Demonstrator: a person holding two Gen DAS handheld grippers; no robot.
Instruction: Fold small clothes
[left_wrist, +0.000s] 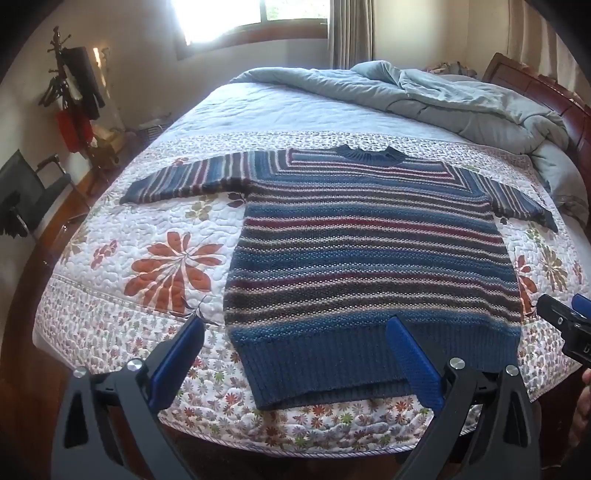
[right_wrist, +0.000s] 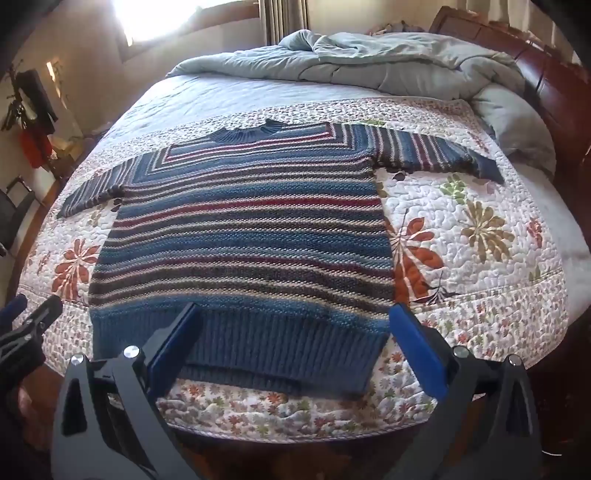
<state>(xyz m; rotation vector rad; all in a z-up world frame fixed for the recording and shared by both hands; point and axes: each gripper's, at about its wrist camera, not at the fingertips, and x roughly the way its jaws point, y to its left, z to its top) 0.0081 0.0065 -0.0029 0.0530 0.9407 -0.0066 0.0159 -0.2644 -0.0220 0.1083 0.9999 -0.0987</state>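
Observation:
A striped knit sweater (left_wrist: 369, 251) in blue, grey and red lies flat on the floral quilt (left_wrist: 147, 266), collar far, ribbed hem near, both sleeves spread sideways. It also shows in the right wrist view (right_wrist: 251, 236). My left gripper (left_wrist: 295, 328) is open and empty, hovering over the hem's left corner. My right gripper (right_wrist: 295, 314) is open and empty above the hem's right part. The right gripper also shows at the right edge of the left wrist view (left_wrist: 565, 321); the left gripper shows at the left edge of the right wrist view (right_wrist: 29, 317).
A rumpled grey-blue duvet (left_wrist: 443, 99) lies at the far end of the bed by the dark wooden headboard (left_wrist: 546, 92). A coat rack with clothes (left_wrist: 74, 96) and a dark chair (left_wrist: 33, 192) stand left of the bed. The quilt's near edge (left_wrist: 295, 446) lies just below the hem.

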